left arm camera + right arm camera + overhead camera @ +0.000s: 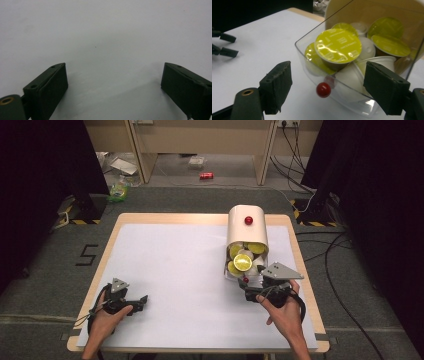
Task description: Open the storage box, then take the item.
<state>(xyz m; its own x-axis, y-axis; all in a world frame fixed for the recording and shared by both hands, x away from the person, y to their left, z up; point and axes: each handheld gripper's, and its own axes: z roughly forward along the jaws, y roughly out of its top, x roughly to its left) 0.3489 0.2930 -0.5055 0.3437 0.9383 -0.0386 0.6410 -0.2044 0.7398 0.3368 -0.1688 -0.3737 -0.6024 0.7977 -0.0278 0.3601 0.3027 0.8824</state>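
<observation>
A cream box (247, 232) with a red knob (248, 220) on top lies at the table's right. Its clear drawer (352, 100) is pulled out toward me and holds several capsules (338, 45) with yellow-green foil lids. A small red knob (323, 89) sticks out of the drawer front (230, 272). My right gripper (327, 75) is open just in front of it, jaws wide to either side of the knob and touching nothing; in the high view my right gripper (250, 292) sits below the drawer. At front left, my left gripper (140, 303) rests open and empty over the white surface (113, 67).
A white mat (175, 270) covers the wooden table. My left gripper's jaws (224, 45) show far off in the right gripper view. On the floor behind lie a red can (206, 176) and cables (330, 255) at the right.
</observation>
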